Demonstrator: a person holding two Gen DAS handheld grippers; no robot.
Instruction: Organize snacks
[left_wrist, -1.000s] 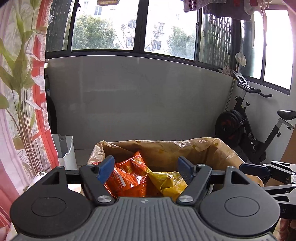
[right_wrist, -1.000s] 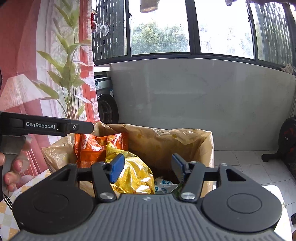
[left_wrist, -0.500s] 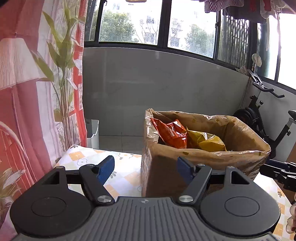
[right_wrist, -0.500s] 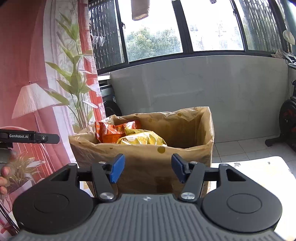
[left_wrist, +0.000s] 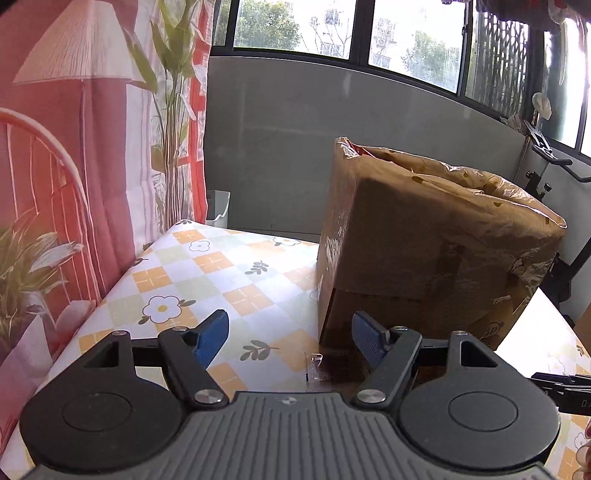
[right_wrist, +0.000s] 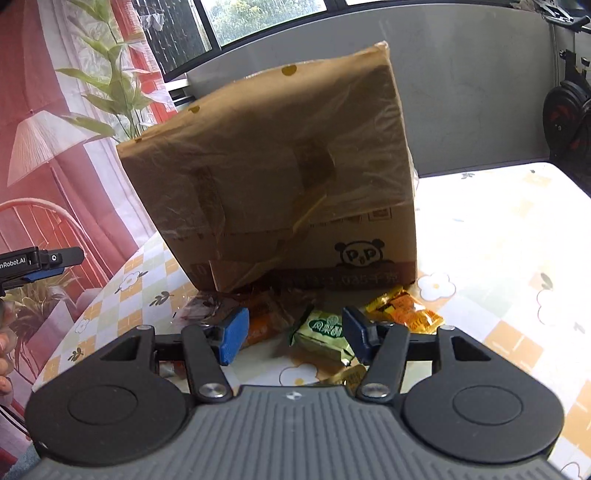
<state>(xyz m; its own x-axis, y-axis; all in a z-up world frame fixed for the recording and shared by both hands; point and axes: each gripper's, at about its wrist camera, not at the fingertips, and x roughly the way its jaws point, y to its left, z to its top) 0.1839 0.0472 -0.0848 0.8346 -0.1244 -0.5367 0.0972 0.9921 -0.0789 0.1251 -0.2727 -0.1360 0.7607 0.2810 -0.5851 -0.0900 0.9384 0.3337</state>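
The left claw (left_wrist: 290, 338) is open: its two blue pads stand well apart with nothing between them. It hangs over the surface covered by a checked cloth with orange squares and white flowers (left_wrist: 207, 269). The near left corner of the brown cardboard box lined with a crinkled brown plastic bag (left_wrist: 424, 240) lies just ahead of its right pad. From this view the box contents are hidden, apart from a sliver of red at the rim.

The right claw (right_wrist: 291, 338) is also open, blue pads apart, gripping nothing. It points down at the small wrapped snacks lying on the surface against the front foot of the box (right_wrist: 288, 184). A pale green snack packet with a round printed label (right_wrist: 321, 334) lies between the pads, nearer the right one, without visible contact. A yellow-and-orange glossy snack packet (right_wrist: 406, 306) lies just right of it, close to the box base. An orange packet (right_wrist: 262, 325) lies behind the left pad, partly covered by it. A gold-coloured wrapper edge (right_wrist: 349, 376) shows just below the green packet.

The box front carries a printed panda logo (right_wrist: 360, 253) near its lower right corner. In the right wrist view the other claw's black body appears at the left edge, with a person's fingers (right_wrist: 5, 350) below it.
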